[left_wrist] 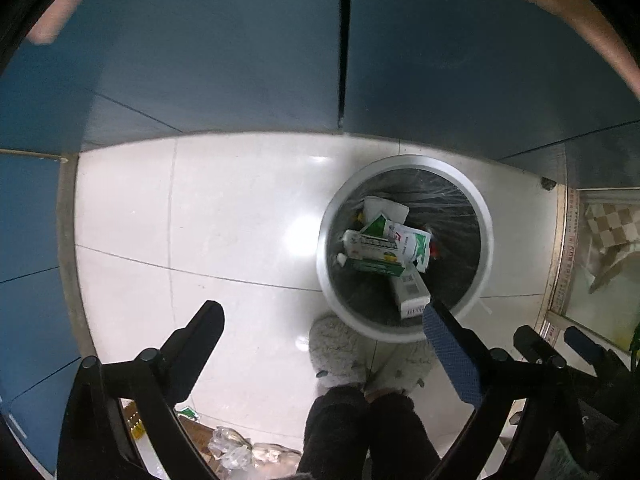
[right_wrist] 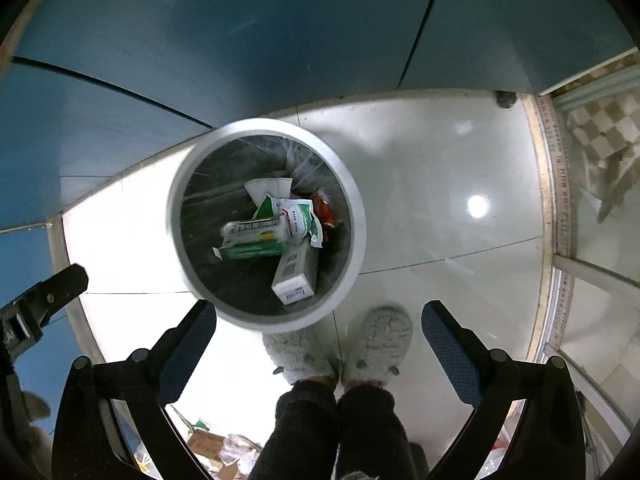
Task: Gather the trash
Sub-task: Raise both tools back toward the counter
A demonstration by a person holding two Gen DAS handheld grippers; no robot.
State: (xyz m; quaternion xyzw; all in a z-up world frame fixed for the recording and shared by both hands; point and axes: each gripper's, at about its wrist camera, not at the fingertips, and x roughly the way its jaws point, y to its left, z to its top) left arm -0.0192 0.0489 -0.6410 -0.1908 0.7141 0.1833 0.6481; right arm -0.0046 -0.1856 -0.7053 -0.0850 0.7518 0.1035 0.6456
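A round silver trash bin with a clear liner stands on the white tile floor by blue cabinets; it also shows in the right wrist view. Inside lie a green-and-white carton, a white box and crumpled wrappers; the right wrist view shows the carton, the box and a red wrapper. My left gripper is open and empty above the floor, left of the bin. My right gripper is open and empty, just in front of the bin.
The person's grey fuzzy slippers and dark trousers stand right before the bin. More trash, plastic wrap and cardboard, lies on the floor at lower left. Blue cabinet doors stand behind; a glass door and checkered mat are at right.
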